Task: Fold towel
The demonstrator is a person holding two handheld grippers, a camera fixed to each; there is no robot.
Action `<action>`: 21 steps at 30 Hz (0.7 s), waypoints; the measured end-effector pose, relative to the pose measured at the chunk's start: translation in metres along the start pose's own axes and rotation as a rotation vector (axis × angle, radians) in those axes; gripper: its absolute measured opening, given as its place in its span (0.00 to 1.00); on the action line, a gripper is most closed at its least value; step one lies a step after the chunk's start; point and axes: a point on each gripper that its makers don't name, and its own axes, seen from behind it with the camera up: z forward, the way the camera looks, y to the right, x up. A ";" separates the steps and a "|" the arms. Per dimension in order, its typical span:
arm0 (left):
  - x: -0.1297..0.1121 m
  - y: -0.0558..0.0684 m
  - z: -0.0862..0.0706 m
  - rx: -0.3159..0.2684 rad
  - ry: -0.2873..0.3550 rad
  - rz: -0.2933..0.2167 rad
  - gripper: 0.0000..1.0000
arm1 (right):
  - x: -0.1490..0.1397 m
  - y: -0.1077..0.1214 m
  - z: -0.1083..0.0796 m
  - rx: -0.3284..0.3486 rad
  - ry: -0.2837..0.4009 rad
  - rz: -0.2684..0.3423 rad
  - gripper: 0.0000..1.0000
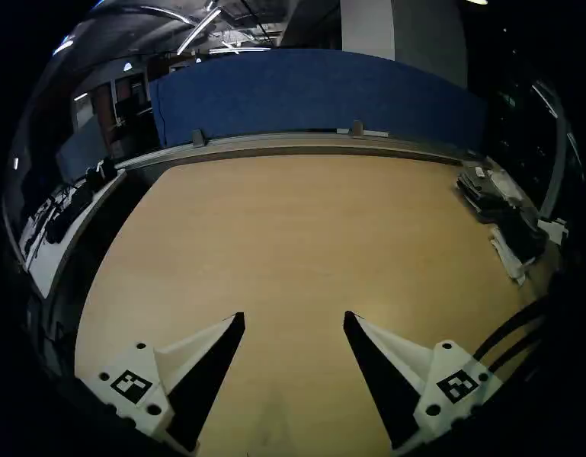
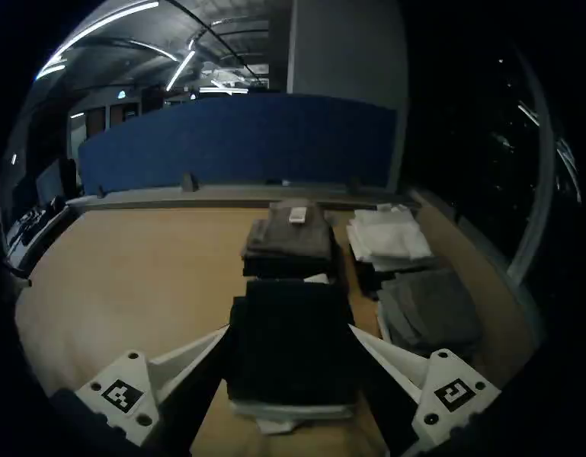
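Plainly the right gripper (image 2: 291, 331) is the nearer one to the work. Its fingers stand wide apart, and the dark towel (image 2: 293, 343) lies folded straight ahead in the gap between them, its side edges just beside each fingertip. I cannot tell whether either finger touches the cloth. The towel's long axis runs away from the camera, in line with the fingers, and it sits on a white layer (image 2: 293, 411) that shows at its near edge.

Beyond it on the wooden table (image 2: 140, 266) lies a grey-brown folded stack (image 2: 289, 240). White towels (image 2: 388, 236) and grey towels (image 2: 430, 308) are off to the right.

The left gripper (image 1: 294, 314) is also spread open with nothing in it. It looks out over bare tabletop toward a blue partition (image 1: 315, 95), and a pile of cloth (image 1: 506, 213) sits well apart at its far right.

Judging from this, the right gripper needs only to go forward and down to take the dark towel, while the left would have to swing right to reach any cloth.
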 end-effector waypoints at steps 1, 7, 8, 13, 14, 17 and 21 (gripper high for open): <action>0.001 0.000 0.000 -0.002 0.005 -0.002 0.97 | 0.006 -0.003 -0.002 0.003 0.023 0.001 1.00; 0.013 0.002 -0.002 -0.022 0.062 -0.025 0.97 | 0.046 -0.025 -0.021 0.012 0.183 0.012 1.00; 0.015 0.003 -0.002 -0.024 0.074 -0.031 0.97 | 0.052 -0.028 -0.024 0.011 0.211 0.016 1.00; 0.030 0.001 -0.007 -0.027 0.153 -0.047 0.96 | 0.070 -0.044 -0.040 0.000 0.293 0.018 1.00; 0.035 0.001 -0.009 -0.028 0.173 -0.049 0.96 | 0.074 -0.048 -0.044 -0.001 0.310 0.017 1.00; 0.049 -0.001 -0.014 -0.025 0.234 -0.060 0.96 | 0.081 -0.058 -0.052 0.003 0.353 0.021 1.00; 0.071 -0.007 -0.025 -0.013 0.328 -0.078 0.96 | 0.087 -0.069 -0.061 0.010 0.386 0.047 1.00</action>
